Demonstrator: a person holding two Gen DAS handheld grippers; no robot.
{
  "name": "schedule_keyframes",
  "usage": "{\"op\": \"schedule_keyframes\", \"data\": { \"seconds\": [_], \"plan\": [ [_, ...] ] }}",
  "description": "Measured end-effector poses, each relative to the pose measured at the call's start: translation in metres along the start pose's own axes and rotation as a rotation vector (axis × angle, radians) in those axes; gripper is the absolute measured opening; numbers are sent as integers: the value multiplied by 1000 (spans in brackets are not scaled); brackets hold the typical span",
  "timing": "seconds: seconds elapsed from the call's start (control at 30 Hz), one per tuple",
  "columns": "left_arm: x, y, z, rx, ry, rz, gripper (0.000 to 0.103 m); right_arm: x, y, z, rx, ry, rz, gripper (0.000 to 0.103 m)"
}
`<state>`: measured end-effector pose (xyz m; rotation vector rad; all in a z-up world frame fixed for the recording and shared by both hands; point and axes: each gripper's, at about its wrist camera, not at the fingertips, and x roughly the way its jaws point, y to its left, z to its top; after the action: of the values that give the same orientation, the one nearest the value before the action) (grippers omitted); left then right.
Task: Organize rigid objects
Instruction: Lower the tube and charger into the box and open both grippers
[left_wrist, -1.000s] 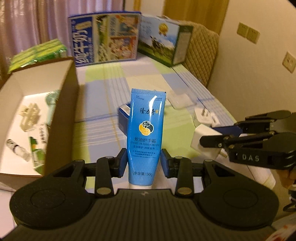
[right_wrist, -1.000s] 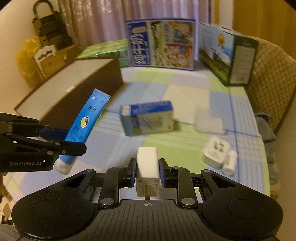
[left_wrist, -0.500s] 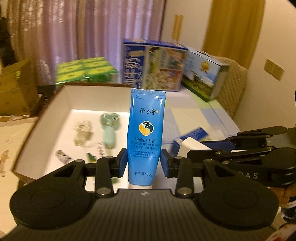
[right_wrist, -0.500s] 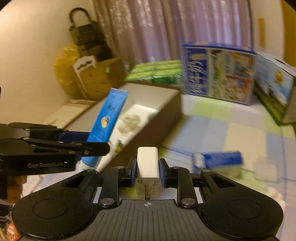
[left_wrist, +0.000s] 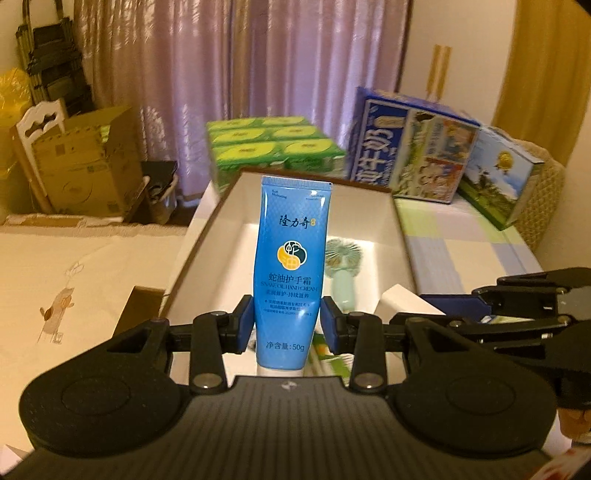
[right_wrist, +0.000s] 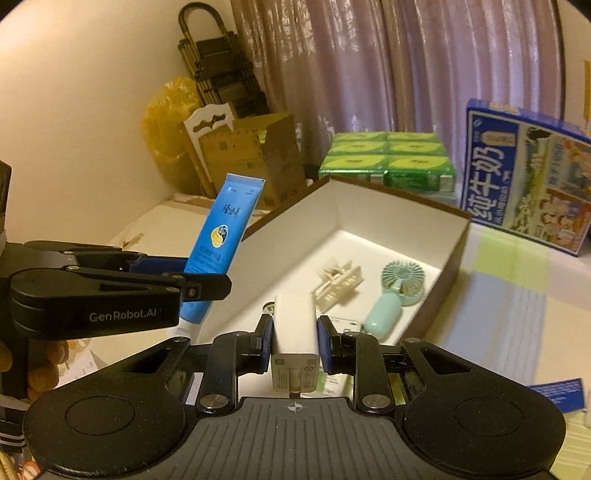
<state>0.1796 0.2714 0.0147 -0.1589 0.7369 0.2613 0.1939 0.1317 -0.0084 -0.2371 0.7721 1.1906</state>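
Note:
My left gripper (left_wrist: 287, 325) is shut on a blue hand-cream tube (left_wrist: 291, 258), held upright above the near end of an open white-lined box (left_wrist: 369, 206). That tube (right_wrist: 221, 236) and the left gripper (right_wrist: 199, 277) also show at the left of the right wrist view. My right gripper (right_wrist: 293, 339) is shut on a white charger block (right_wrist: 294, 325), plug end toward the camera, over the box's near edge (right_wrist: 406, 214). The right gripper's black arm (left_wrist: 517, 314) and the charger's corner (left_wrist: 402, 301) appear at the right of the left wrist view.
Inside the box lie a mint hand fan (right_wrist: 391, 295), a cream hair clip (right_wrist: 338, 282) and small packets. Behind it stand green cartons (right_wrist: 388, 158), a blue milk carton box (right_wrist: 528, 177) and another box (left_wrist: 498, 181). A small blue box (right_wrist: 557, 393) lies on the checked tablecloth.
Both grippers swung left from the table's middle to over the open box, each keeping its object. The box now fills the centre of both views.

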Motion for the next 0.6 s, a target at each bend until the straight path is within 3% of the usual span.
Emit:
{"op": "schedule_keyframes", "data": {
  "seconds": [0.33,0.6],
  "plan": [
    [40,34,0,-1,84,-11,33,48,8,-1,22,75,-31,22],
    [59,45,-7,-5,163,-17,33,63,8,-5,38,112,-43,22]
  ]
}}
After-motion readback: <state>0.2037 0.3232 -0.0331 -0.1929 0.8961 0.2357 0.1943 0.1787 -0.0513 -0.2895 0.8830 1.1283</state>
